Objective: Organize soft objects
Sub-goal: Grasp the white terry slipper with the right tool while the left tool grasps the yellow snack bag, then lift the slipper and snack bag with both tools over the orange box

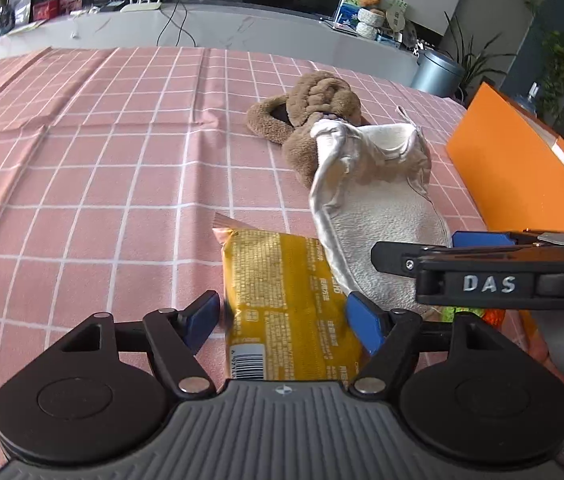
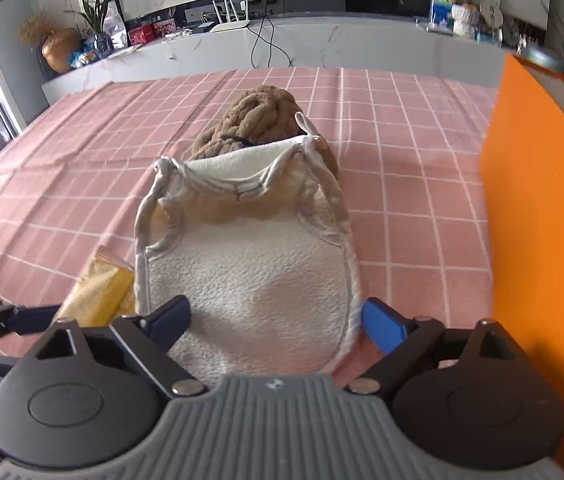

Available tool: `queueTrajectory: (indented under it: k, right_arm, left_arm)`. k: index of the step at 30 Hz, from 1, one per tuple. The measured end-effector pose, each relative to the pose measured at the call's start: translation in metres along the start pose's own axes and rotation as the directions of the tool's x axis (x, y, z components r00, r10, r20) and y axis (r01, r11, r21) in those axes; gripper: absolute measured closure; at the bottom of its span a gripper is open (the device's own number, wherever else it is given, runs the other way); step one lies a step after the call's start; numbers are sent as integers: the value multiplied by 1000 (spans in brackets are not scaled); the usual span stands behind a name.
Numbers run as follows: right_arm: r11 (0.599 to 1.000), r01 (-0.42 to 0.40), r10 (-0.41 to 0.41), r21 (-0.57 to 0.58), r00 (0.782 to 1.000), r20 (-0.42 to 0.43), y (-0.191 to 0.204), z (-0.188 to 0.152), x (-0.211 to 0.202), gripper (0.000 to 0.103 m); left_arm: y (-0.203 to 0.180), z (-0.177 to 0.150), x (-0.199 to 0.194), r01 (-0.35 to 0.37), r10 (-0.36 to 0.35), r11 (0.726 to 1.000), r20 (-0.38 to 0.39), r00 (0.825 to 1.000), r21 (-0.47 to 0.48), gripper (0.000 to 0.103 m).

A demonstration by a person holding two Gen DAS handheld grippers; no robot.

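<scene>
**Both grippers open, nothing yet in the orange bin**

So far, judging by how things lie, the sorting has hardly begun: every soft thing rests on the pink checked tablecloth, and none can be seen inside the orange bin, whose interior is out of view.

Taking the cream bath mitt as the landmark and going left to right: the yellow snack packet lies against the mitt's left edge, one corner tucked under it. The left gripper straddles that packet with its jaws spread wide, the blue pads not visibly pressing on it; it holds nothing. The mitt itself lies flat in the middle, cuff pointing away, and the right gripper stands over its near end, jaws likewise wide apart and gripping nothing, one pad over the terry and the other just off its right hem. Beyond the mitt's cuff, touching it, sits the brown plush toy. To the mitt's right, well apart, the bin's wall rises.

Left to do, as I judge it: grasp the mitt, packet and toy and put each away.
</scene>
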State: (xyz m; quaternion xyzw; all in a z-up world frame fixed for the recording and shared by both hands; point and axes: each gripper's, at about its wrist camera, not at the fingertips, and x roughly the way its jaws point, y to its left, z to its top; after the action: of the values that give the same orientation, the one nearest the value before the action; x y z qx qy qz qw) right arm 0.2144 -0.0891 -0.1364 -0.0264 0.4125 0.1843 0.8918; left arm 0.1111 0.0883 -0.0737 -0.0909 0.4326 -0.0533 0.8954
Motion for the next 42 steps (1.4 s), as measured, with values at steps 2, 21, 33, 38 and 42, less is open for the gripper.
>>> queueTrajectory:
  k: [2,21,33,38,42]
  right_arm:
    - [999,26,-25,-34,1000,14,5,-3,-5,19]
    - [991,71,-68,-114,997,31,19,-12,-23,84]
    - [997,58,-48,-51,983,176,16,-6,-79,91]
    - [999,23,-15,-28,966,258,10,0,-111,91]
    - [1000,-27,26,-1,957,290,0,5,-132,91]
  left_arm:
    - [-5,-1,1,-17,17,1000,1,1000,24,14]
    - [-17,-14,-2,-94,85,984,63,994,151,38]
    - [-17,-7,-37,-83,68,992,150,986,98,40]
    - [-18,0,-58,-66,49,994,197,979,81,40]
    - [-24,6,-75,-41,22,996,236,972,78,40]
